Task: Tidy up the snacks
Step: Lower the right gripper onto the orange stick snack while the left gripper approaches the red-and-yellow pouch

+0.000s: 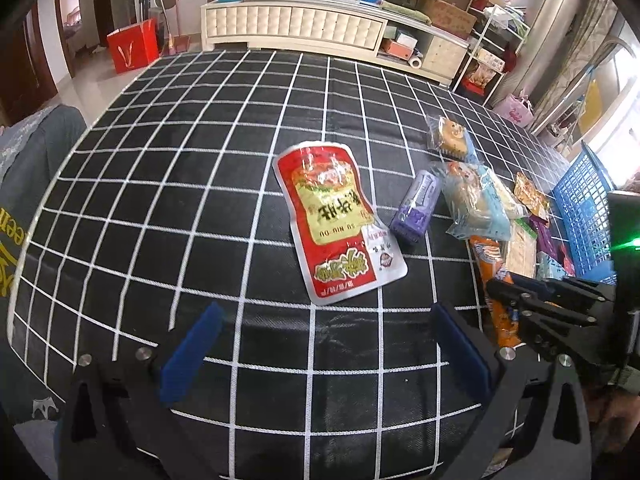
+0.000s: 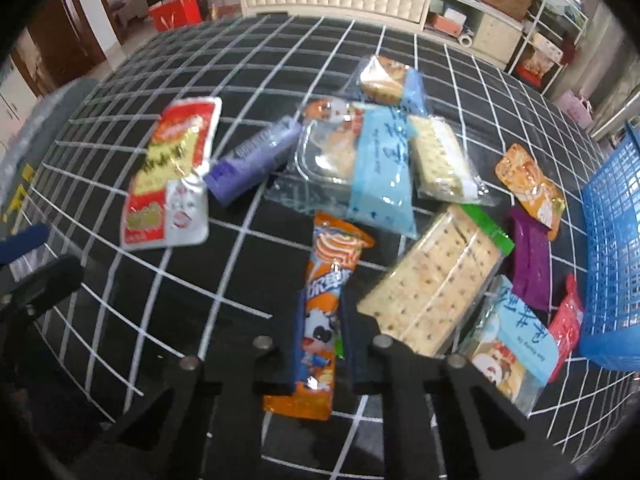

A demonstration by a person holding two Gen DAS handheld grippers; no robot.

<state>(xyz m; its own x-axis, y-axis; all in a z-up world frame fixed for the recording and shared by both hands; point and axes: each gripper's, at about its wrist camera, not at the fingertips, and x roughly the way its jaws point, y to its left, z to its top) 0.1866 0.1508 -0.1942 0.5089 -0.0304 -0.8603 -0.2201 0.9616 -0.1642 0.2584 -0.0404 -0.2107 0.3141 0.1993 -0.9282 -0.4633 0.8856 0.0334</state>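
A: Orange snack bar (image 2: 320, 312), where from the right gripper (image 2: 320, 354)?
B: Directly between the fingers, lower part of the wrapper clamped by the blue pads (image 2: 294, 354); jaws closed on it. Lies on the black checked cloth (image 2: 160, 280).

A: Long axis?
B: Runs straight away from the tool, along the fingers. Far end with the swirl print points toward the pile of blue packets (image 2: 376, 164); near end sticks out behind the pads, toward the camera.

A: Nearer hand?
B: Right one, clearly. Left gripper (image 1: 324, 354) wide open, holds nothing, hovers above bare cloth just short of the red pouch (image 1: 336, 224). Seen from the left wrist, orange bar off to the right side.

A: Destination?
B: Probably the blue basket (image 2: 612, 240), to the right of the right gripper, past the cracker pack (image 2: 436, 284), which lies close beside the bar.

A: Risk?
B: Grip sits low on the bar, so far end may droop when lifted. Only a judgement.
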